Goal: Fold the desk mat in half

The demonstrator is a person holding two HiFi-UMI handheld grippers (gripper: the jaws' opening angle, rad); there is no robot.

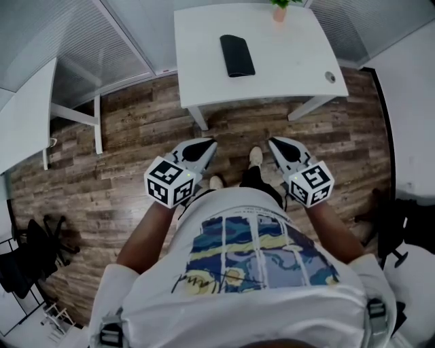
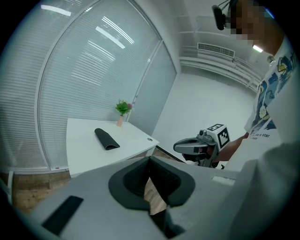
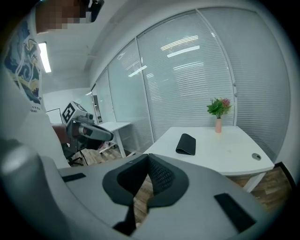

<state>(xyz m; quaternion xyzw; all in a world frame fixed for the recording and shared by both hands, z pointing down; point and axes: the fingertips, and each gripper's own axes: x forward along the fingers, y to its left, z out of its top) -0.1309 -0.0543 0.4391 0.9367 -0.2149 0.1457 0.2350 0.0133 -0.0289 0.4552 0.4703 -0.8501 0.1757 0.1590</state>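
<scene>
We're standing back from the white table (image 1: 285,54), both forearms bare and bent at the elbows, drawn in close to the waist. The left gripper (image 1: 207,144) sits just off our left hip and the right gripper (image 1: 275,143) off the right, level with each other, well above the wood floor (image 1: 129,129). Their noses tip slightly inward towards one another and point towards the table. Left tongs: clenched tip to tip, nothing in them. Right tongs: the same, tips together, nothing in them, only floor showing through the gap behind the tips. And the desk mat (image 1: 236,56)? It lies doubled over, a dark narrow strip on the middle of the tabletop, well apart from both grippers. A small potted plant (image 1: 280,8) stands at the far edge beyond it.
</scene>
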